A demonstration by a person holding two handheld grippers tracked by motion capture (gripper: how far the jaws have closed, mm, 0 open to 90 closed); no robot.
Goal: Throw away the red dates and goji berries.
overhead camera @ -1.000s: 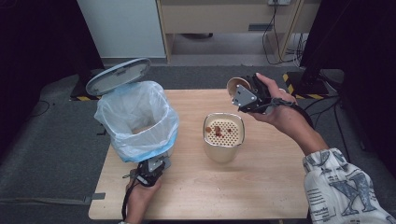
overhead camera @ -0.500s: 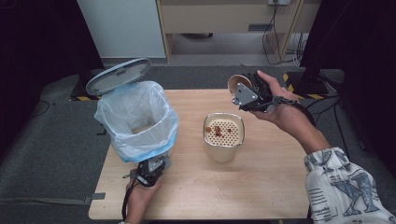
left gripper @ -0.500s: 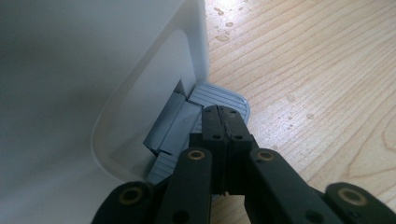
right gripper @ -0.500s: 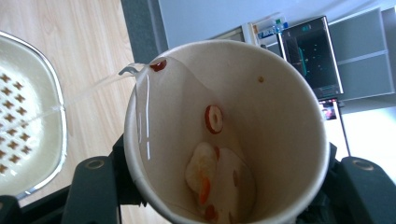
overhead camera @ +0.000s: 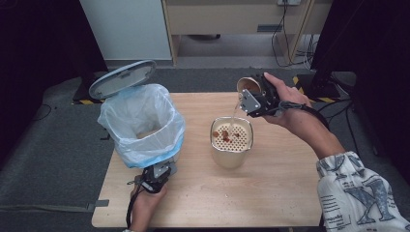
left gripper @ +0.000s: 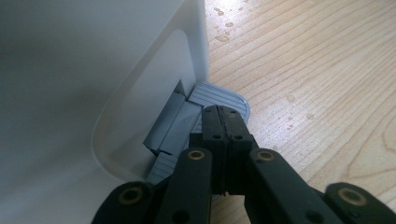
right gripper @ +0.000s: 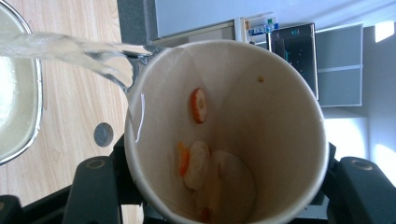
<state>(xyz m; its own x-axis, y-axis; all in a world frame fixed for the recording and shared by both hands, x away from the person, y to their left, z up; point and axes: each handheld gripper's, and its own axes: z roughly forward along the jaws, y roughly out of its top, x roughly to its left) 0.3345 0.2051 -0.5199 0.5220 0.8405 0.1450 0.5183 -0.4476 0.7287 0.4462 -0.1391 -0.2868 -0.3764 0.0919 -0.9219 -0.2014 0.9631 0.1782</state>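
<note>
A white pedal bin (overhead camera: 142, 125) lined with a clear bag stands at the table's left, its grey lid (overhead camera: 122, 78) raised. My left gripper (overhead camera: 153, 176) is at its base. Its jaws (left gripper: 223, 122) are shut with nothing between them, and the tips rest on the grey pedal (left gripper: 219, 95). My right gripper (overhead camera: 258, 96) is shut on a paper cup (overhead camera: 249, 86), which is tipped on its side over a cream container with a perforated strainer top (overhead camera: 232, 140). A thin stream of liquid (right gripper: 70, 46) runs from the cup's rim. Fruit slices (right gripper: 198, 105) cling inside the cup, and a few pieces lie on the strainer.
The wooden table (overhead camera: 290, 193) has free room at its right and front. Water drops (left gripper: 289, 100) dot the wood beside the bin. Cables (overhead camera: 285, 29) and a wooden cabinet (overhead camera: 217, 14) lie beyond the far edge, with dark screens at both sides.
The right hand has tipped the cup slightly further, and a stream of liquid now falls onto the strainer. The left gripper stays on the pedal and the lid stays up.
</note>
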